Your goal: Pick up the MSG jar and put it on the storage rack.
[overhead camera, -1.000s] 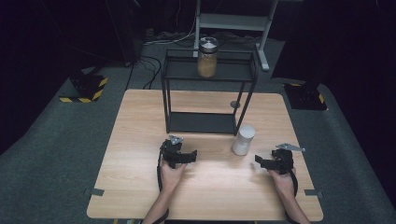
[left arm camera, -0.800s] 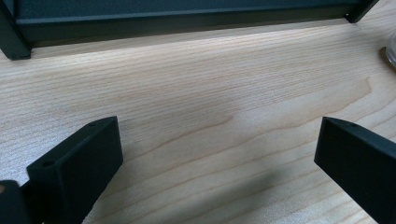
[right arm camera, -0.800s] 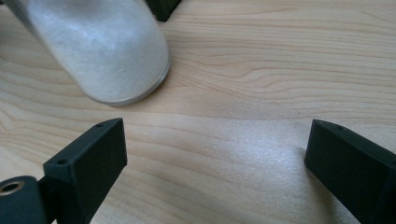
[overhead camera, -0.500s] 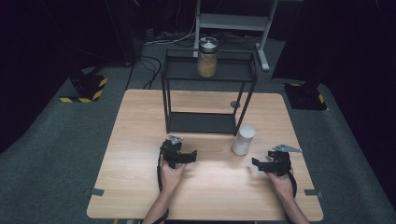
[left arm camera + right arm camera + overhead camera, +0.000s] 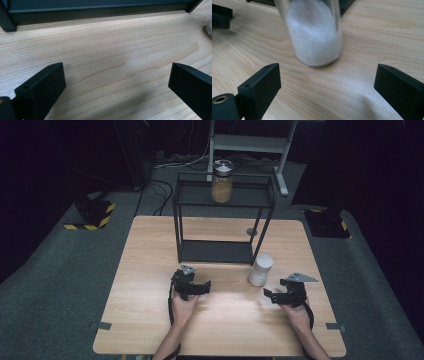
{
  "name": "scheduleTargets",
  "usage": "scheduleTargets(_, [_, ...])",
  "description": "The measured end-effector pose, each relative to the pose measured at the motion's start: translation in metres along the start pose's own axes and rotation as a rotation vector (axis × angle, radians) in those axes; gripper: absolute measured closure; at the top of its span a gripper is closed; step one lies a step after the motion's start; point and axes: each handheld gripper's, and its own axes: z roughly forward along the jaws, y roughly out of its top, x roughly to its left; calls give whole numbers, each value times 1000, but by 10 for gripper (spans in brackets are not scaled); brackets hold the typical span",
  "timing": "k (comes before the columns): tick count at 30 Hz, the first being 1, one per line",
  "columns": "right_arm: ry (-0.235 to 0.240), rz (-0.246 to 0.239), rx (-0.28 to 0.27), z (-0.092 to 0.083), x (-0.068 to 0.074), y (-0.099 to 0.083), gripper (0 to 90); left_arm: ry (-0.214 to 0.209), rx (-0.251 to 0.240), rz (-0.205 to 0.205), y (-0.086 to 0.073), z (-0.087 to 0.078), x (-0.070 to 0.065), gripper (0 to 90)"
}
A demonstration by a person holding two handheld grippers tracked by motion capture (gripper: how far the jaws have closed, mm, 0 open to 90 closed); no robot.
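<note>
Low over the wooden bench (image 5: pixel 150 270), both hands come in from the near edge, each holding a tool level and pointing roughly across the bench towards the other. The right tool (image 5: pixel 270 296) sits with its jaws spread wide and nothing between them; in the right gripper view the white jar (image 5: pixel 314 32) stands upright just beyond the open jaws, centred between them but not touched. Seen from above, this jar (image 5: pixel 260 269) stands on the bench near the right front leg of the black shelf frame (image 5: pixel 223 251), a little ahead and to the left of the right tool. The left tool (image 5: pixel 202 287) is likewise wide apart and empty, well left of the jar. A second jar with amber contents (image 5: pixel 222 182) rests on the frame's top shelf.
</note>
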Motion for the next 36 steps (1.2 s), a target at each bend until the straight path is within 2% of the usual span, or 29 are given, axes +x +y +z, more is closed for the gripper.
scheduleTargets(7, [13, -30, -8, 4, 8, 11, 70, -1, -4, -4, -1, 0, 0, 12])
scheduleTargets(16, [4, -66, -21, 10, 19, 30, 84, -1, -6, -8, -1, 0, 0, 15])
scheduleTargets(22, [1, -71, -19, 16, 22, 39, 84, -2, -6, -9, -1, 0, 1, 15])
scheduleTargets(29, [-12, -70, -45, 21, 25, 46, 88, -2, -6, -9, -1, 0, 1, 15])
scheduleTargets(36, [-12, -73, -49, 25, 25, 52, 133, -4, -6, -10, -1, -1, 1, 15])
